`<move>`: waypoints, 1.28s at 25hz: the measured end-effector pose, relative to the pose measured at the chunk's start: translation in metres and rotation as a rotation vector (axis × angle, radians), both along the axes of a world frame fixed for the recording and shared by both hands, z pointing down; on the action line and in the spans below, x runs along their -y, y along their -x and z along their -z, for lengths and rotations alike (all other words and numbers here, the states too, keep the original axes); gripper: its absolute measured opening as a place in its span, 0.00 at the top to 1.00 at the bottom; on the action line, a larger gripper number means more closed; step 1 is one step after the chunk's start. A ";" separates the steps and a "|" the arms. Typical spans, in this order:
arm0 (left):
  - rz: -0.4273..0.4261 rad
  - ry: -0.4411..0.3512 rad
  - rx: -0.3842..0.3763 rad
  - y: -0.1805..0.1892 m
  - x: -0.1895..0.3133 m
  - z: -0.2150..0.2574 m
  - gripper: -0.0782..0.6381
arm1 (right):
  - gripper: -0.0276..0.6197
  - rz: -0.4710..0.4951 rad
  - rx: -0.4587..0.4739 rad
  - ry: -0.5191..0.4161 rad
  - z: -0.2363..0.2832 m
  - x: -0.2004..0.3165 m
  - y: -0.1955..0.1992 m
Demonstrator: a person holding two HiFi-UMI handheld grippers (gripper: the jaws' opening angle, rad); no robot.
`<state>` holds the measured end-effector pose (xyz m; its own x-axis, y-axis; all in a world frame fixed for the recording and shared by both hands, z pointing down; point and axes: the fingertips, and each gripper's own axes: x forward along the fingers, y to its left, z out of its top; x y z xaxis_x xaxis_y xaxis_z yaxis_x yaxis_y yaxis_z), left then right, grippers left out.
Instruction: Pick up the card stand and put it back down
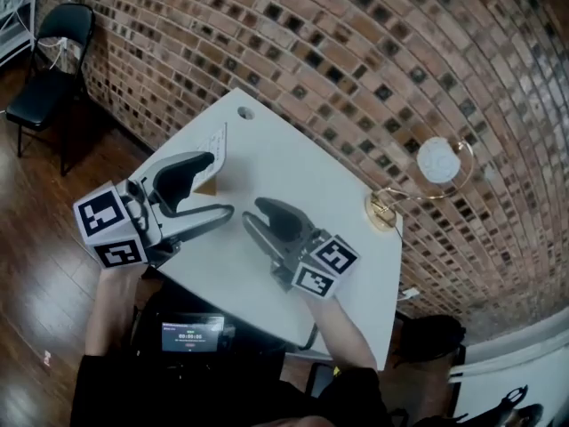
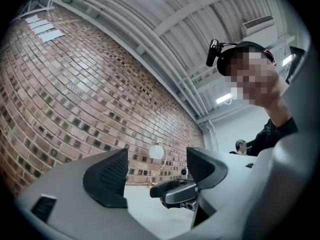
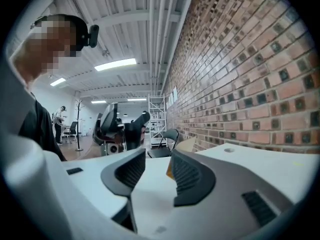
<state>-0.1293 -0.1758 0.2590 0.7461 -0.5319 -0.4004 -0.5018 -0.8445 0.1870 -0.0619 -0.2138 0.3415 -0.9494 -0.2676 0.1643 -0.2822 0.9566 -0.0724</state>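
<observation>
A: Who has hold of the card stand (image 1: 216, 152)?
B: Neither. It stands on the tabletop (image 1: 302, 163), just past the left gripper's (image 2: 156, 173) fingers (image 2: 111, 176), which gape empty and tilt upward, off it.
A: And the right gripper (image 3: 159, 176)?
B: Spread wide and empty too. The stand peeks beyond one finger, so it is probably lining up a grasp

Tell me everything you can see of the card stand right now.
The card stand is a pale card upright in a small wood-coloured base, standing near the white table's left edge. Its print is unreadable. Nothing holds it; the left gripper sits close beside it, overlapping its base in the head view.
</observation>
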 end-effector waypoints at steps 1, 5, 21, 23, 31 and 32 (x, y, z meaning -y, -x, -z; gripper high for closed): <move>0.000 -0.007 0.010 0.000 -0.001 0.001 0.39 | 0.65 0.003 0.000 0.012 -0.002 0.003 0.006; 0.003 -0.019 0.051 0.002 -0.004 -0.001 0.39 | 0.61 -0.043 0.000 0.031 -0.011 0.022 0.026; 0.063 0.005 0.181 0.007 -0.010 -0.024 0.39 | 0.60 -0.160 -0.124 0.120 -0.059 0.073 0.092; 0.064 0.003 0.180 0.007 -0.011 -0.024 0.39 | 0.60 -0.173 -0.128 0.135 -0.064 0.079 0.098; 0.075 -0.013 0.167 0.015 -0.015 -0.019 0.39 | 0.60 -0.203 -0.127 0.163 -0.076 0.091 0.109; 0.076 -0.014 0.167 0.016 -0.014 -0.018 0.39 | 0.61 -0.202 -0.125 0.163 -0.075 0.092 0.108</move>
<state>-0.1449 -0.1615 0.2772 0.7606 -0.5849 -0.2817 -0.5877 -0.8047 0.0842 -0.1698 -0.3060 0.4168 -0.8491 -0.4097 0.3334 -0.4824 0.8586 -0.1735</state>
